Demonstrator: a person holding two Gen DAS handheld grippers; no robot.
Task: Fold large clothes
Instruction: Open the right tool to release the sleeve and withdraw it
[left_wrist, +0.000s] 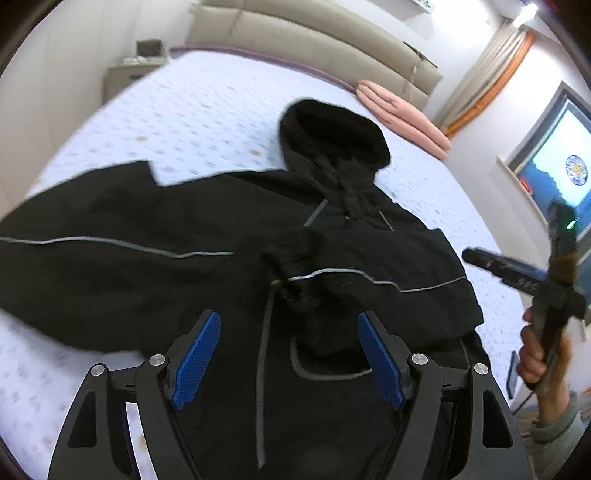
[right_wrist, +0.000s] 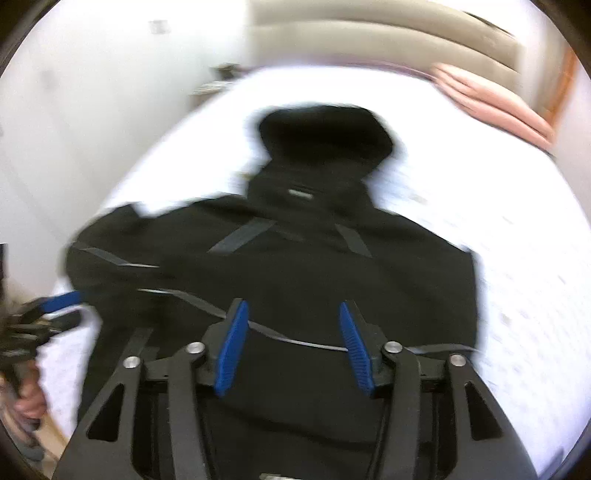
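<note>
A black hooded jacket (left_wrist: 207, 280) with thin grey piping lies flat on the white patterned bed (left_wrist: 207, 110), its hood (left_wrist: 332, 129) towards the headboard. One sleeve stretches out to the left; the other lies folded across the chest. My left gripper (left_wrist: 289, 315) hovers over the jacket's lower middle, open, with nothing between its blue pads. The right wrist view is blurred: my right gripper (right_wrist: 292, 304) is above the jacket (right_wrist: 295, 258), jaws apart and holding nothing. The right gripper (left_wrist: 491, 264) also shows at the right edge of the left wrist view, in a hand.
A folded pink blanket (left_wrist: 402, 114) lies at the bed's far right corner, below the beige padded headboard (left_wrist: 314, 40). A nightstand (left_wrist: 133, 70) stands far left. A window (left_wrist: 554, 158) and curtain (left_wrist: 491, 62) are at the right. The person's grey sleeve (left_wrist: 557, 435) is at the lower right.
</note>
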